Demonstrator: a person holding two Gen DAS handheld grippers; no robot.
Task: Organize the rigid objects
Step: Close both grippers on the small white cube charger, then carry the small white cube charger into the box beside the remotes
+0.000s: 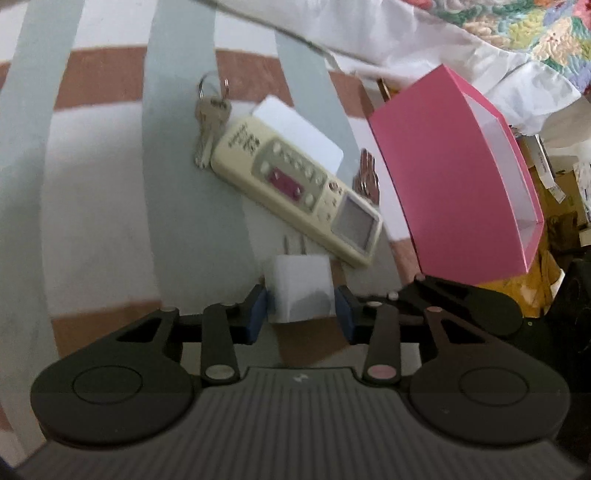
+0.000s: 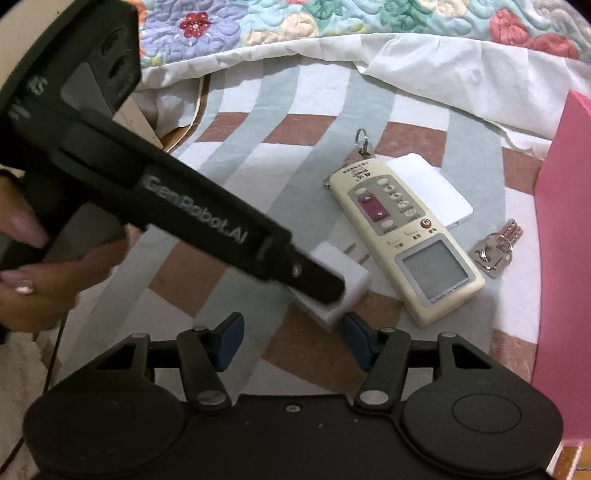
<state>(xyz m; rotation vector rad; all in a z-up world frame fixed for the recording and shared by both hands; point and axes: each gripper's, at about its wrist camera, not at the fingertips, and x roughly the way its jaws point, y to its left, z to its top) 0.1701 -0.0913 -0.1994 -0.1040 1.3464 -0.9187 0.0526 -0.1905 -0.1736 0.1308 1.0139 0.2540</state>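
Observation:
A white plug adapter (image 1: 300, 290) lies on the striped bedspread between the blue pads of my left gripper (image 1: 301, 314). The pads sit close to its sides; a small gap shows on the right. In the right wrist view the left gripper reaches in from the upper left over the adapter (image 2: 345, 284). My right gripper (image 2: 293, 341) is open and empty, just below the adapter. A cream remote (image 1: 299, 190) (image 2: 402, 236) lies beyond, over a white card (image 1: 299, 129) (image 2: 432, 192). One key bunch (image 1: 210, 114) lies at the remote's far end, another (image 2: 496, 251) beside a pink box (image 1: 454, 177).
The pink box (image 2: 565, 258) stands open at the right of the bedspread. A white sheet and floral quilt (image 2: 332, 22) are bunched along the far side. Cluttered boxes (image 1: 561, 177) lie past the bed's right edge.

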